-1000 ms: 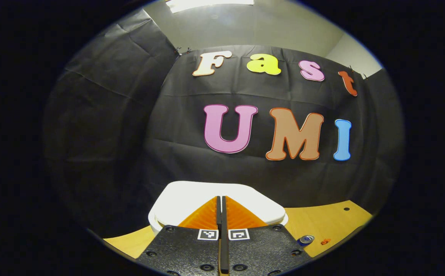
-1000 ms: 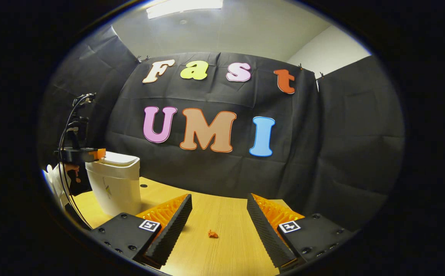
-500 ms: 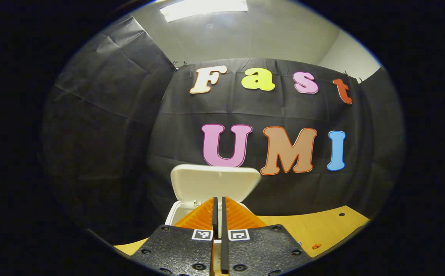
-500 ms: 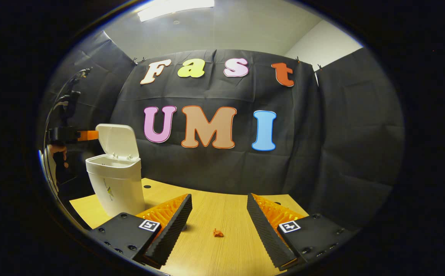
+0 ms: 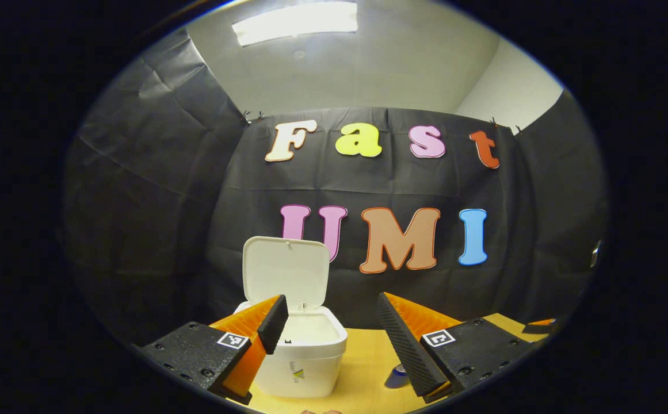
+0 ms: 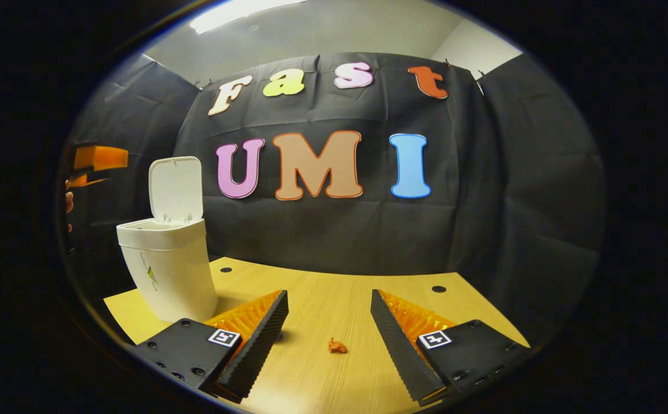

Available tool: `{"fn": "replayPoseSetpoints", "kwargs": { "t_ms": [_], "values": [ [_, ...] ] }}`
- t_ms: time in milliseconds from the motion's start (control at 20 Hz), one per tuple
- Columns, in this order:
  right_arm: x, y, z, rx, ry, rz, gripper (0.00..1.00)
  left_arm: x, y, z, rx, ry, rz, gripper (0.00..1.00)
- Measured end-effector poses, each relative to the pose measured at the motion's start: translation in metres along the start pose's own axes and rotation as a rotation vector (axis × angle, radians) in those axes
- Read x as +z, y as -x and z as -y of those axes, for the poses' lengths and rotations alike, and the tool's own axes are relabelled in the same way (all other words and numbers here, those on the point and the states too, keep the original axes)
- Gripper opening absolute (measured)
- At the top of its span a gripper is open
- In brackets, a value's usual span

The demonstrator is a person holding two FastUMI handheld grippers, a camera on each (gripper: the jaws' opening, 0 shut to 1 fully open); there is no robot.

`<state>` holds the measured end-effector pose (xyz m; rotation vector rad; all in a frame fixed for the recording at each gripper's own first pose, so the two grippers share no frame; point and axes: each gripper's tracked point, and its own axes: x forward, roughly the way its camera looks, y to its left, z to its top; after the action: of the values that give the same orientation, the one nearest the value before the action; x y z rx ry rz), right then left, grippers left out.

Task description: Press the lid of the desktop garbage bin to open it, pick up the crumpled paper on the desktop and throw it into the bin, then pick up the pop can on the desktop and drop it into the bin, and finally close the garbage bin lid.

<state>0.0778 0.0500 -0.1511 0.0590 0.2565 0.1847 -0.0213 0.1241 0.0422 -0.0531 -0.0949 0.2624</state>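
Two claws are seen spread wide and empty. The left claw (image 5: 328, 328) is held above the white plastic bin (image 5: 302, 351), whose smooth lid (image 5: 285, 270) is stood upright near the table's (image 6: 334, 299) far left corner. The right claw (image 6: 327, 328) is hung over the small orange crumpled paper (image 6: 337, 345), lying mid-table toward the near edge. The paper is judged light, soft and crushable, best pinched across its middle. A can (image 5: 398, 376) is glimpsed beside the bin.

Black cloth walls (image 6: 518, 190), ceiling light (image 5: 296, 22), wooden table (image 6: 334, 299)
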Motion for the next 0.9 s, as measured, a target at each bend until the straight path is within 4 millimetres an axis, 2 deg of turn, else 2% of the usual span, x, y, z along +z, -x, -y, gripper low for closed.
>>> {"fn": "replayPoseSetpoints", "kwargs": {
  "t_ms": [100,200,250,350,500,650,850,900],
  "values": [
    [-0.021,-0.02,0.004,0.008,0.0,-0.04,0.96,0.003,0.006,-0.005,0.031,0.012,0.005,0.95],
    [-0.043,-0.045,0.011,0.005,0.024,-0.077,0.97,0.008,0.015,-0.018,0.081,-0.022,0.007,0.92],
    [-0.057,-0.058,0.015,0.006,0.038,-0.108,1.0,0.01,0.019,-0.024,0.103,-0.042,0.007,0.92],
    [-0.09,-0.081,0.02,0.022,0.053,-0.19,0.97,0.015,0.03,-0.029,0.141,-0.071,0.007,0.93],
    [-0.129,-0.107,0.02,0.054,0.071,-0.311,0.97,0.019,0.049,-0.035,0.195,-0.107,0.0,0.93],
    [-0.151,-0.128,0.02,0.068,0.096,-0.379,0.98,0.021,0.069,-0.043,0.255,-0.141,-0.016,0.93],
    [-0.174,-0.14,0.016,0.086,0.072,-0.46,1.0,0.029,0.086,-0.05,0.32,-0.164,-0.011,0.93],
    [-0.179,-0.141,0.017,0.084,0.066,-0.476,0.94,0.03,0.088,-0.05,0.331,-0.165,-0.007,0.93]
  ]
}}
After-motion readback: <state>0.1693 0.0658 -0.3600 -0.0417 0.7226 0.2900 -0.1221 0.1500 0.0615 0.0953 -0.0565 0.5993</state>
